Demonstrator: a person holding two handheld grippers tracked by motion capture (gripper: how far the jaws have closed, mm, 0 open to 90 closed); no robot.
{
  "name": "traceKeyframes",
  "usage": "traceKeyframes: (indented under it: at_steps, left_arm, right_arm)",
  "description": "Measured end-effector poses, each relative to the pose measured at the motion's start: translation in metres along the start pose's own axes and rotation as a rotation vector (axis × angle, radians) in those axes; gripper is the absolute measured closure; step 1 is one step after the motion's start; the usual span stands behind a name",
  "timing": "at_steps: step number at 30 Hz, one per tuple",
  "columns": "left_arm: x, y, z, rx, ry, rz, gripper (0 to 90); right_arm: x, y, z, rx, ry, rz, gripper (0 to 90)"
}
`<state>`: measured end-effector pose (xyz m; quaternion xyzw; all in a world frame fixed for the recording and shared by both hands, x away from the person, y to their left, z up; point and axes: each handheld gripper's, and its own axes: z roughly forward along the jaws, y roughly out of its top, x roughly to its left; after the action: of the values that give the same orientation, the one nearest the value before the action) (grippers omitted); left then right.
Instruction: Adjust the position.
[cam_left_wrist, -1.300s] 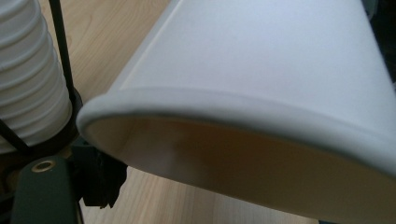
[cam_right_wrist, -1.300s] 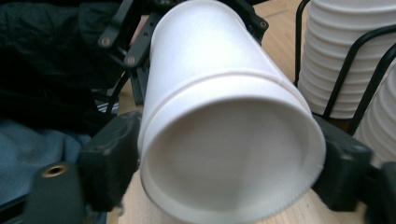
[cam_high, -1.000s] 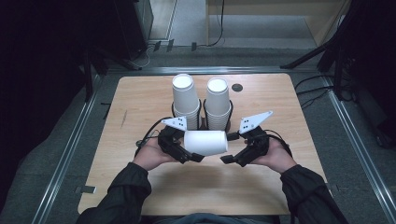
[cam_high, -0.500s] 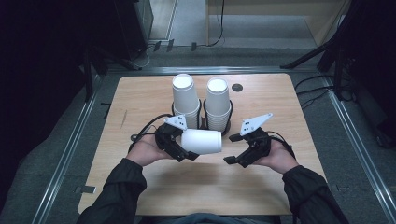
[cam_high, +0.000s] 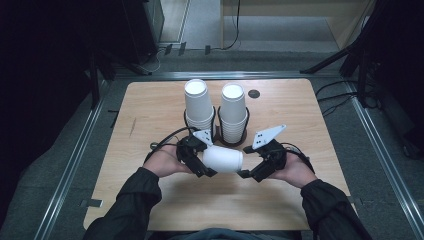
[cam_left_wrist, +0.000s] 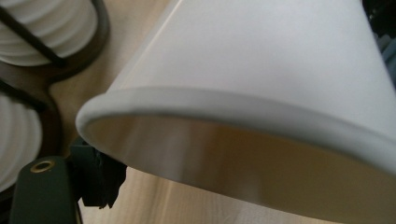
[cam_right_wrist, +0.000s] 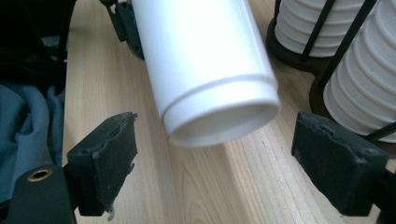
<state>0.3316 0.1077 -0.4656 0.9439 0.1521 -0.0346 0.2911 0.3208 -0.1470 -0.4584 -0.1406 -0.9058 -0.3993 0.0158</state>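
One white paper cup (cam_high: 223, 160) lay sideways in my left gripper (cam_high: 200, 161), above the light wooden table (cam_high: 150, 195).
My left fingers clamped the cup at its rolled rim; my right gripper (cam_high: 251, 172) sat just beside the cup's closed base, its black pads (cam_right_wrist: 106, 158) spread wide and touching nothing. Two stacks of white paper cups (cam_high: 216, 107) in black wire holders stood just behind.

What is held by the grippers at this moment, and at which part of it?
The left gripper holds a white paper cup on its side, gripped at the rim of its open mouth. The right gripper is open, holding nothing.
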Motion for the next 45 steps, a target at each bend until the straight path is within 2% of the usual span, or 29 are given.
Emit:
traceKeyframes:
  at_steps: [3, 9, 16, 18, 23, 28, 36, 38, 40, 45]
  left_arm:
    - [-0.003, 0.003, 0.005, 0.027, -0.004, 0.017, 13.4]
    - [-0.009, 0.008, 0.008, 0.037, -0.019, 0.027, 13.4]
    - [-0.013, 0.01, 0.01, 0.054, -0.024, 0.036, 13.2]
    - [-0.015, 0.01, 0.011, 0.06, -0.025, 0.049, 13.0]
    - [-0.018, 0.01, 0.012, 0.066, -0.015, 0.041, 12.5]
    - [-0.018, 0.009, 0.011, 0.061, -0.021, 0.033, 12.3]
    - [-0.018, 0.008, 0.004, 0.022, -0.03, 0.038, 8.7]
    - [-0.016, 0.007, 0.002, 0.009, -0.012, 0.029, 7.2]
    - [-0.014, 0.005, -0.001, -0.005, -0.018, 0.012, 3.5]
    - [-0.011, 0.0, -0.008, -0.062, -0.012, -0.003, 3.6]
  right_arm:
    - [0.002, 0.001, 0.004, 0.018, 0.007, -0.016, 14.4]
    - [0.007, 0.005, 0.017, 0.062, 0.032, -0.059, 14.4]
    - [0.012, 0.009, 0.029, 0.101, 0.035, -0.097, 15.2]
    - [0.013, 0.011, 0.034, 0.109, 0.038, -0.107, 16.3]
    - [0.016, 0.015, 0.039, 0.129, 0.044, -0.129, 22.6]
    - [0.017, 0.017, 0.04, 0.142, 0.041, -0.148, 24.1]
    - [0.017, 0.019, 0.035, 0.112, 0.059, -0.141, 23.6]
    - [0.016, 0.018, 0.033, 0.108, 0.052, -0.134, 23.5]
    - [0.013, 0.017, 0.029, 0.1, 0.048, -0.125, 23.5]
    - [0.008, 0.015, 0.018, 0.059, 0.037, -0.104, 23.3]
